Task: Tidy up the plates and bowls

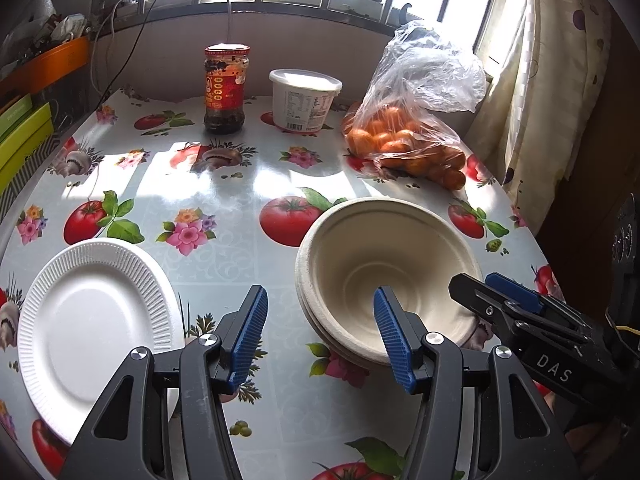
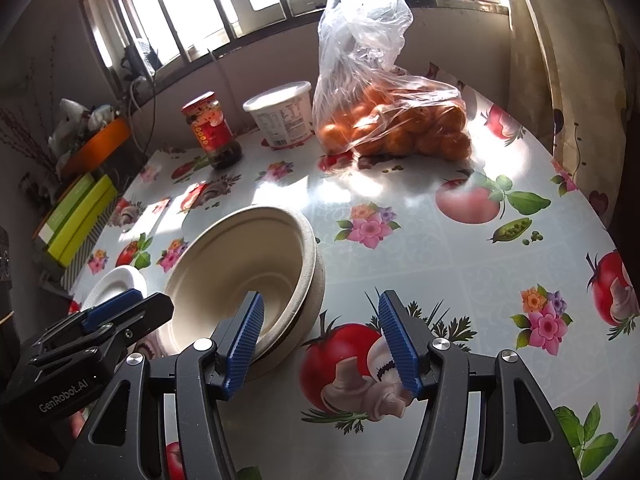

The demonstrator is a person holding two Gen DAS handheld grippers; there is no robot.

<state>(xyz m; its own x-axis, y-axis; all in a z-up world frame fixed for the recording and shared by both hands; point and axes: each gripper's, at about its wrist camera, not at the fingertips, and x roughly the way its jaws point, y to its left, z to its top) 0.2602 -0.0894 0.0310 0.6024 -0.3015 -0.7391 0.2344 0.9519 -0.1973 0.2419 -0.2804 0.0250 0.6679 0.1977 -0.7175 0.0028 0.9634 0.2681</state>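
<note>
On our left gripper (image 1: 320, 334) the blue ribbed pads stand apart with nothing pinched between them; its right pad sits in front of the stack of beige bowls (image 1: 384, 264), which rests tilted on the tabletop (image 1: 240, 208) just ahead and to the right. Just left of this gripper lies the white ribbed plate (image 1: 96, 328), flat on the flowered and tomato-printed cloth. Our right gripper (image 2: 320, 340) is likewise released, jaws apart over a printed tomato and mushroom, with its left pad close against the near rim of the bowls; whether it touches we cannot tell.

For writing: the left view shows "DAS" on the black body of the other gripper, at its right edge. The right view shows "GenRobot.AI" on the body of the left gripper, at its lower left. Farther ahead, the red-labelled jar (image 1: 224, 88) and the white lidded tub (image 1: 304, 100) carry print too small for us to read.

The left view gives the whole plate; the right view catches only a sliver of it beyond the bowls. The right view shows the bag of oranges (image 2: 392, 120) larger and the bare cloth to the right of the bowls. Green boxes (image 1: 24, 136) sit far left in both.
</note>
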